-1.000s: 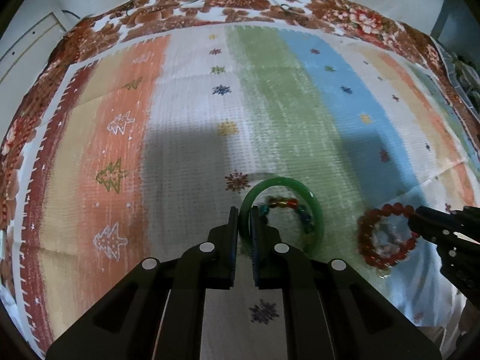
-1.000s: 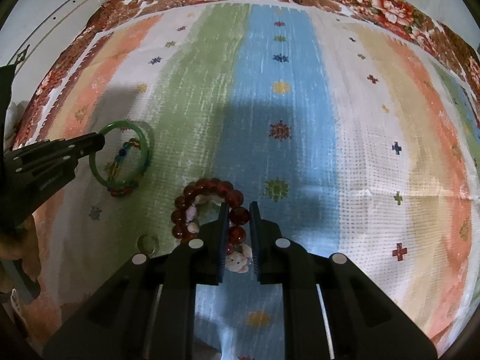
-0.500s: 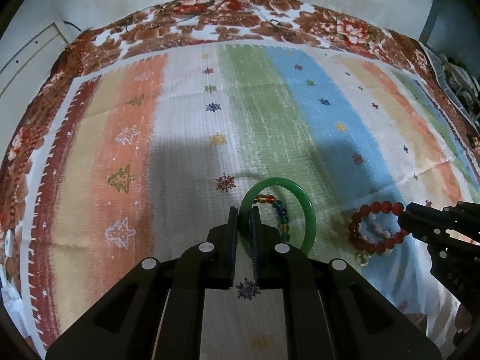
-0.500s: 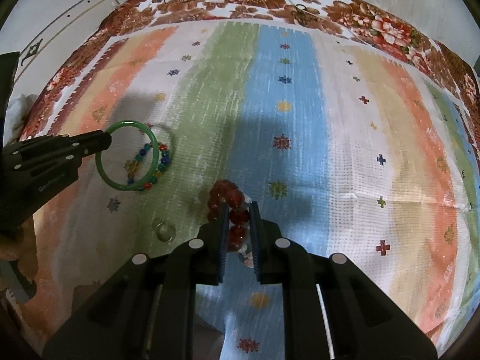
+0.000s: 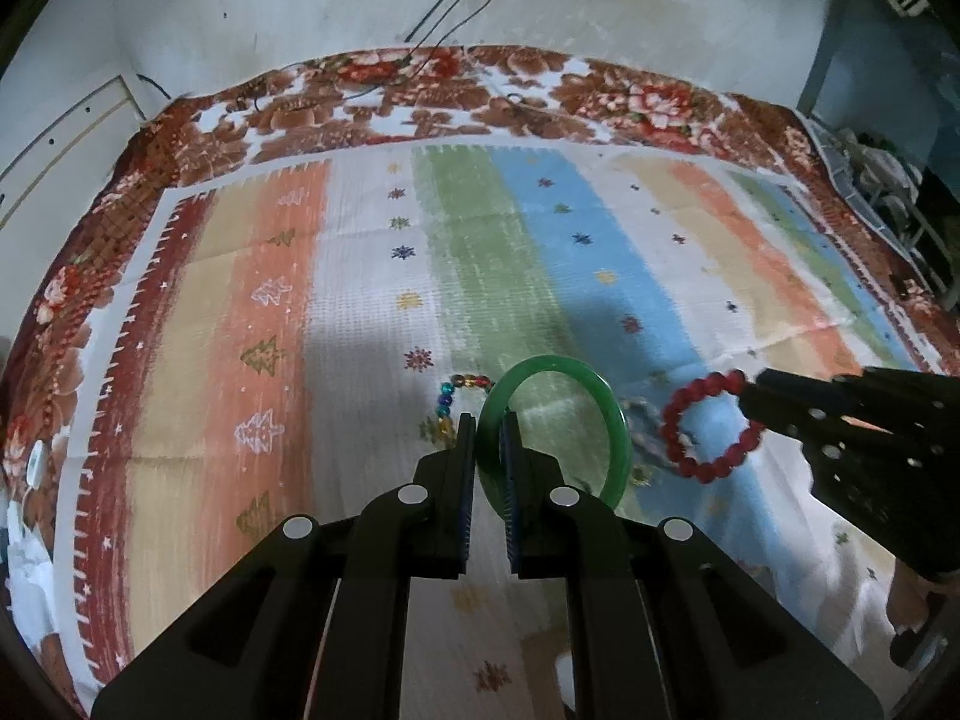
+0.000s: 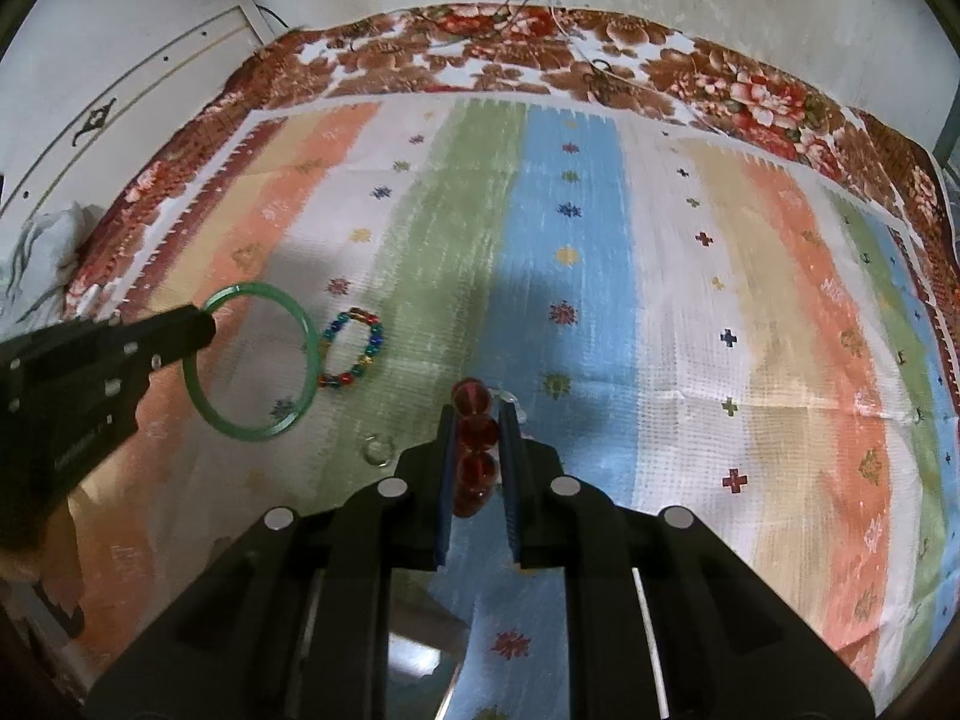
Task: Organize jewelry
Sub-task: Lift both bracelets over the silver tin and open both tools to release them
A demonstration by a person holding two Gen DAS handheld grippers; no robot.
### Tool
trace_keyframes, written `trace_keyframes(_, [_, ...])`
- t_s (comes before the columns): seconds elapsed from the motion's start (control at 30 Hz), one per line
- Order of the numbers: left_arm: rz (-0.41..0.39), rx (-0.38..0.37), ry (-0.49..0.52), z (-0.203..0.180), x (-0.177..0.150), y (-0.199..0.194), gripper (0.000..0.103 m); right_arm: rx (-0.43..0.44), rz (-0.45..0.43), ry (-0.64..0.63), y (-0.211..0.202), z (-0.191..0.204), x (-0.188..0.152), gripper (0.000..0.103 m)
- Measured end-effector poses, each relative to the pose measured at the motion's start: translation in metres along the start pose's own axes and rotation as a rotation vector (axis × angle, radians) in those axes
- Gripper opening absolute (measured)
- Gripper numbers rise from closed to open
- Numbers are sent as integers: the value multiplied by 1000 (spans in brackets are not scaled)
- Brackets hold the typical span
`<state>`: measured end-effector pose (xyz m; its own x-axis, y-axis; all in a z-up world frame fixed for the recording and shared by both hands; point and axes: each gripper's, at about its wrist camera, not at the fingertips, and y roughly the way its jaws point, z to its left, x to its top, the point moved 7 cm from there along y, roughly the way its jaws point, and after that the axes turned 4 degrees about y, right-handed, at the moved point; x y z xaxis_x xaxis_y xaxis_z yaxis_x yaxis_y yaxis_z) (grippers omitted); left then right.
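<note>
A striped cloth (image 5: 372,276) covers the bed beneath stained walls. Both bracelets now hang lifted: left gripper (image 5: 487,420) jaws clamp the green bangle (image 5: 618,420), right gripper (image 6: 475,414) jaws the red beads (image 6: 474,432); multicolored bracelet (image 6: 354,351) left behind at 10 o'clock.

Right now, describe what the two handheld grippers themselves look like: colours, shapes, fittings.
Both the left gripper and right gripper are matte black, angular and wedge-shaped, each tapering into two flat parallel fingers. The inner finger faces carry ribbed blue pads. Round silver fasteners dot the upper surfaces. Faint lettering marks the left gripper's side in the right wrist view, unreadable. No cables or sleeves are visible.
</note>
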<state>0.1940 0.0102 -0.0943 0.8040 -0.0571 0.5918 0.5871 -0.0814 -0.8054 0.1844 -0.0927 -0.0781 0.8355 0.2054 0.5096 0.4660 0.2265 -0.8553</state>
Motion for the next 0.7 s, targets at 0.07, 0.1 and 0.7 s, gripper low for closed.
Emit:
trace_keyframes(0.07, [-13, -3, 3, -3, -3, -9, 8, 4, -7, -7, -6, 5, -1, 15])
trace_keyframes(0.1, [-19, -6, 3, -5, -5, -13, 8, 7, -13, -10, -10, 8, -2, 15])
trace_keyframes(0.7, [-57, -46, 32, -35, -47, -59, 9, 66, -81, -39, -73, 30, -43, 15])
